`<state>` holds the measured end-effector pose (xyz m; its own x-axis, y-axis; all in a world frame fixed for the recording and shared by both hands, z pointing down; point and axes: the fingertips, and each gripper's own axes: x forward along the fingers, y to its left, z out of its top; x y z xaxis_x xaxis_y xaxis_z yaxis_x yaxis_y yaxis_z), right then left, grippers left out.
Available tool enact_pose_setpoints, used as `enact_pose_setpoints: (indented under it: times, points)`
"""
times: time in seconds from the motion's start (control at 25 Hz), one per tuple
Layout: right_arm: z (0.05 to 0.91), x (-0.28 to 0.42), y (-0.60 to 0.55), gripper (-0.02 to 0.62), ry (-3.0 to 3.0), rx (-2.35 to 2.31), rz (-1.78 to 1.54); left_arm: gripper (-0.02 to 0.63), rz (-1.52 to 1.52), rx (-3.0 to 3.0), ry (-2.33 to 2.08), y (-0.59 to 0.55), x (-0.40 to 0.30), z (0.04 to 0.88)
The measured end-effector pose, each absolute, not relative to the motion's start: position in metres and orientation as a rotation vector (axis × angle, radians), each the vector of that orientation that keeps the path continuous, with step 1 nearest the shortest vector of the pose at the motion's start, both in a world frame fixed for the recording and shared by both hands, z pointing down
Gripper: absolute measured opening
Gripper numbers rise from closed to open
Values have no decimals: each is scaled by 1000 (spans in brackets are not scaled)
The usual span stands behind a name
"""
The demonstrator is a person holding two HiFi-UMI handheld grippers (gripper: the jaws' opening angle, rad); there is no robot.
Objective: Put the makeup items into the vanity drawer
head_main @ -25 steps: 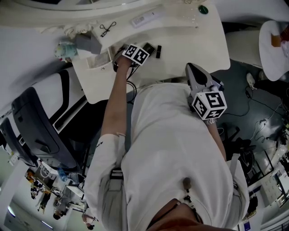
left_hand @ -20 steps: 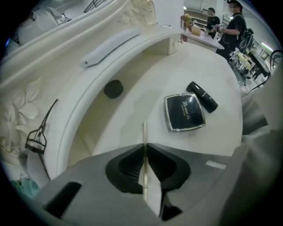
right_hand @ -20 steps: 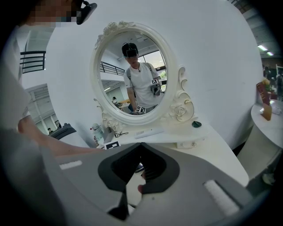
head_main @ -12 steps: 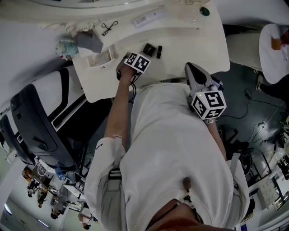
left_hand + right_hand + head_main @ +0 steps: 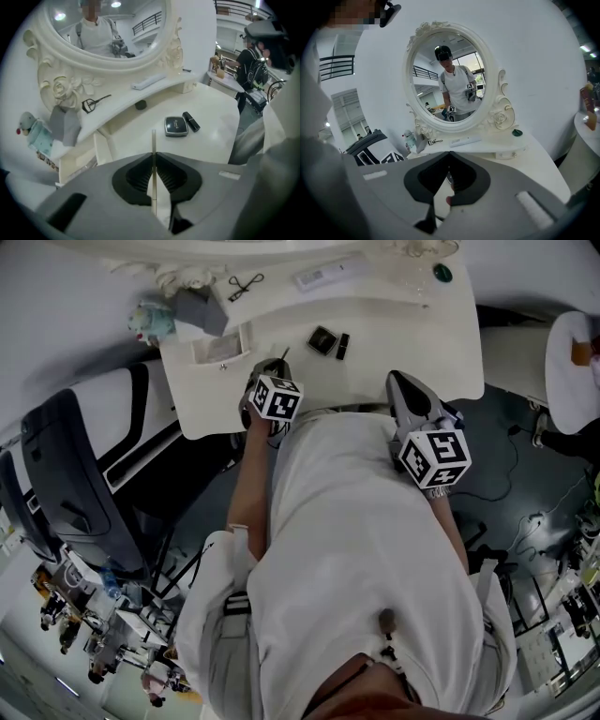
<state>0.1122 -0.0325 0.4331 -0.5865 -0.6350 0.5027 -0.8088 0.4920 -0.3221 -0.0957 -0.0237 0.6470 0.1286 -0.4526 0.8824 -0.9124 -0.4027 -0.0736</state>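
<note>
Left gripper (image 5: 153, 157) pinches thin stick (image 5: 153, 140) above vanity top (image 5: 215, 140); right gripper (image 5: 449, 154) pressed together, empty; next: carry stick left over open drawer (image 5: 77, 161); release.

White T-shirt (image 5: 366, 549), grey right gripper (image 5: 396, 381), marker cube (image 5: 434, 457)

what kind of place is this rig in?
Likely a mock dressing corner inside a lab or office hall: white vanity table, ornate oval mirror, compact and lipstick on top, yet a backpacked bystander nearby.
</note>
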Motion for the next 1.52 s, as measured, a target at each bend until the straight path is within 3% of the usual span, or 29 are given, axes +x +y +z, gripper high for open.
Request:
enact_pose_setpoints:
  times: [0.8,1.52]
  points:
    - [432,65,-30,5,-2472,1058,718,33,316,1861,-2196,-50,-248,475]
    - [440,70,-47,5,-2397,1098,740,34,-517,1074,-2235,-37,-340,551]
